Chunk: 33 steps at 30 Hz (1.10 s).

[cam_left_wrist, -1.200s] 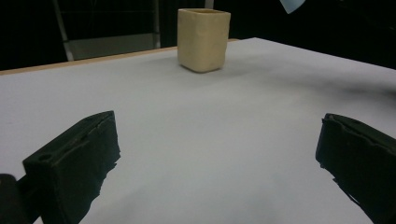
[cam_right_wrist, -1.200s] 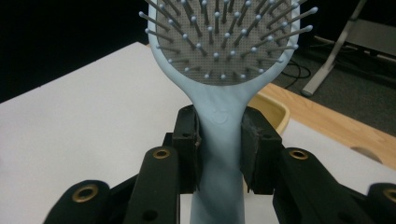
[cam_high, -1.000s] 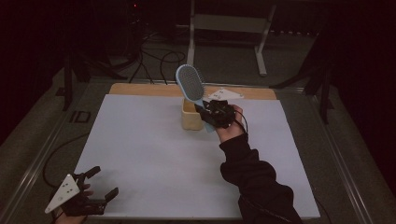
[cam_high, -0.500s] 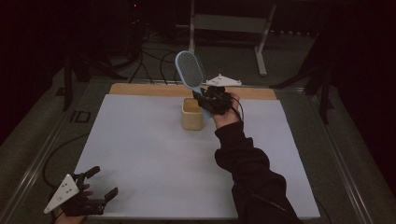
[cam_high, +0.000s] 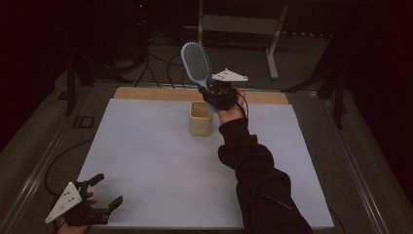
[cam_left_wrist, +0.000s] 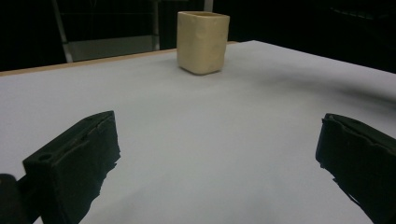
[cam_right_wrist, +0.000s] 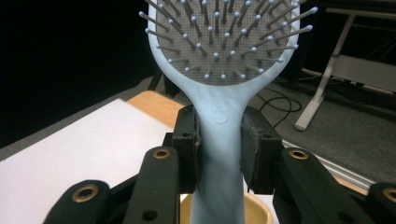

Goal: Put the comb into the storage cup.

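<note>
- The right gripper (cam_high: 217, 95) pinches the handle of a pale blue hairbrush (cam_high: 196, 62); in the right gripper view its two black jaws press on either side of the handle just below the brush head (cam_right_wrist: 223, 42).
- The hairbrush stands nearly upright, tilted a little toward the left of the high view, its bristled head above the gripper and its grey bristle pad facing the right gripper's camera.
- The lower end of the handle points down at a small cream-coloured cup (cam_high: 200, 118); in the right gripper view the handle runs down toward the cup's open mouth (cam_right_wrist: 254, 210), though whether the tip is inside the rim I cannot tell.
- The cup stands upright on the white sheet (cam_high: 160, 161) that covers the table, near its far edge, just left of the right hand.
- A wooden strip (cam_high: 146, 93) shows along the far edge beyond the sheet.
- The left gripper (cam_high: 100, 195) rests at the near left corner of the sheet, well apart from the cup, its jaws spread wide with nothing between them.
- In the left gripper view the cup (cam_left_wrist: 202, 42) stands far ahead between the two open jaws.
</note>
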Each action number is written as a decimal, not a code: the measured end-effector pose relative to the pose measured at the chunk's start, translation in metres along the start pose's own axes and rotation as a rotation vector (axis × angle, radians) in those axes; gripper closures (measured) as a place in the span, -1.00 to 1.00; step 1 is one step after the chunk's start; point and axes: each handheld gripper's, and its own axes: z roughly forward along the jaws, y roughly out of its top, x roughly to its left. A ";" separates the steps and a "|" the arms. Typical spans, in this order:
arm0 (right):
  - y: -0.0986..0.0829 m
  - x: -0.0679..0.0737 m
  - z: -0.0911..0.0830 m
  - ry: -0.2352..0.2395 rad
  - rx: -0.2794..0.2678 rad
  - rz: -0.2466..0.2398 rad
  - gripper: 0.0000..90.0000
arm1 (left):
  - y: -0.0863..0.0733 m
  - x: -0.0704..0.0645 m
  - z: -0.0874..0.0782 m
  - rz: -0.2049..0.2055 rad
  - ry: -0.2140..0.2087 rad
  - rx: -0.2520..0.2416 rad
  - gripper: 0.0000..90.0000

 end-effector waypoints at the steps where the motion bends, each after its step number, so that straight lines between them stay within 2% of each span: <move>1: 0.000 -0.001 0.002 0.003 -0.008 0.006 0.56 | 0.000 0.000 0.000 0.000 0.000 -0.001 -1.00; 5: -0.001 -0.003 0.009 0.013 -0.047 0.035 0.56 | 0.000 0.000 0.000 0.000 -0.001 -0.001 -1.00; 9: -0.002 -0.003 0.016 -0.004 -0.072 0.041 0.56 | 0.000 0.000 0.000 -0.003 -0.002 -0.004 -1.00; 13: -0.004 -0.006 0.023 -0.002 -0.092 0.080 0.56 | 0.000 0.000 0.000 -0.002 -0.004 -0.004 -1.00; 22: -0.011 -0.007 0.039 -0.028 -0.138 0.077 0.56 | 0.000 0.000 -0.001 -0.005 -0.010 -0.007 -1.00; 33: -0.020 -0.008 0.049 -0.029 -0.183 0.086 0.56 | -0.001 0.000 -0.001 -0.009 -0.013 -0.010 -1.00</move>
